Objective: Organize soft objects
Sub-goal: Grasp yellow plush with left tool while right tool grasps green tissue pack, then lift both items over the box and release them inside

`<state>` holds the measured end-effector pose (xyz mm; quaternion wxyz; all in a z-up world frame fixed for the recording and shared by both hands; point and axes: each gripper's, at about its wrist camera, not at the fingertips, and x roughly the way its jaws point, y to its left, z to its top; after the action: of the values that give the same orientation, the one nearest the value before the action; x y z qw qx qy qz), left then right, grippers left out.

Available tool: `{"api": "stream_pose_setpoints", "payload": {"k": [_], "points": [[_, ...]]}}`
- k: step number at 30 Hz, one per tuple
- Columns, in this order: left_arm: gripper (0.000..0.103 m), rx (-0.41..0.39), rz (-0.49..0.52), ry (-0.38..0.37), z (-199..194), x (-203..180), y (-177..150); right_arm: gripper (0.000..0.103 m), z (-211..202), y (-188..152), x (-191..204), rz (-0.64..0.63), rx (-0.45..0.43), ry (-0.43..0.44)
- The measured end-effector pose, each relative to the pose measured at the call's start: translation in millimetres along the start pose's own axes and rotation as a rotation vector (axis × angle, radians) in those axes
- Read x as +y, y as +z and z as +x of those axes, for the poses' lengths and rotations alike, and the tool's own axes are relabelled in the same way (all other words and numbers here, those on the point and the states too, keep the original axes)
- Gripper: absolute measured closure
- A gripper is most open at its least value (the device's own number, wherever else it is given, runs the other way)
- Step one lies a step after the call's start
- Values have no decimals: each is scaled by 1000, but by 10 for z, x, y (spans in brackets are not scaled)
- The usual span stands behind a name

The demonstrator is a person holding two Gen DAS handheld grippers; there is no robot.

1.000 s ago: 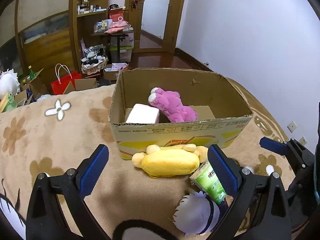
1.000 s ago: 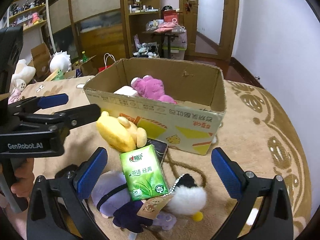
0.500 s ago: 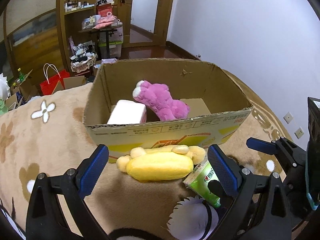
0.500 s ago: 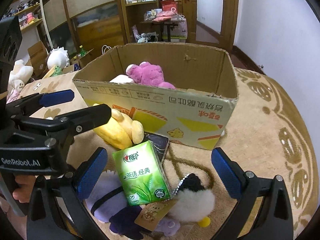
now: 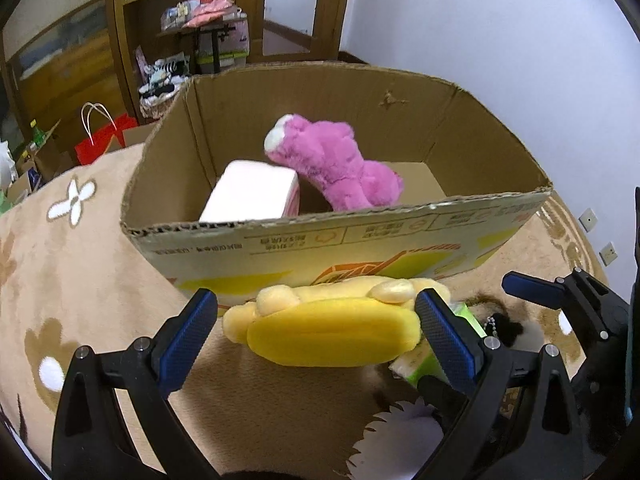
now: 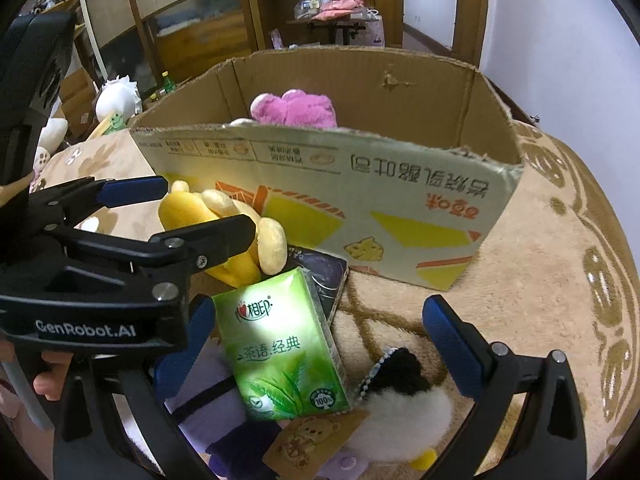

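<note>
the left gripper (image 5: pixel 316 312) is spread wide around the yellow plush (image 5: pixel 332 330), its blue pads on either side of the toy but not squeezing it. the plush lies on the tan rug (image 5: pixel 80 264) against the front wall of the box (image 5: pixel 360 236). inside the box are a pink plush (image 5: pixel 332 164) and a white block (image 5: pixel 252 192). the right gripper (image 6: pixel 320 336) also stands wide apart, over the green tissue pack (image 6: pixel 284 348), grasping nothing. a purple doll (image 6: pixel 216 408) and a black-and-white pompom (image 6: pixel 400 392) lie beside the pack.
</note>
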<state>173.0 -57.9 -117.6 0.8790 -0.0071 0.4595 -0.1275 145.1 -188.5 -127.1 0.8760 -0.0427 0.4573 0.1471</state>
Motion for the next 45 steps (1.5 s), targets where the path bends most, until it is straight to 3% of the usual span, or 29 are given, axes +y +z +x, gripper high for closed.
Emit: {"api": "stream_pose_setpoints", "payload": {"k": [8, 12, 17, 27, 36, 39, 45], "points": [[7, 40, -7, -3, 86, 9, -28, 1, 112, -15, 27, -13, 40, 34], [17, 45, -2, -6, 69, -12, -39, 13, 148, -26, 30, -5, 69, 87], [24, 38, 12, 7, -5, -49, -104, 39, 143, -44, 64, -6, 88, 142], [28, 5, -31, 64, -242, 99, -163, 42, 22, -29, 93, -8, 57, 115], [28, -113, -45, 131, -670, 155, -249, 42, -284, 40, -93, 86, -51, 104], [28, -212, -44, 177, -912, 125, -271, 42, -462, 32, -175, 107, -101, 102], [28, -332, -23, 222, -1274, 82, -287, 42, -823, 35, -197, 128, -221, 92]]}}
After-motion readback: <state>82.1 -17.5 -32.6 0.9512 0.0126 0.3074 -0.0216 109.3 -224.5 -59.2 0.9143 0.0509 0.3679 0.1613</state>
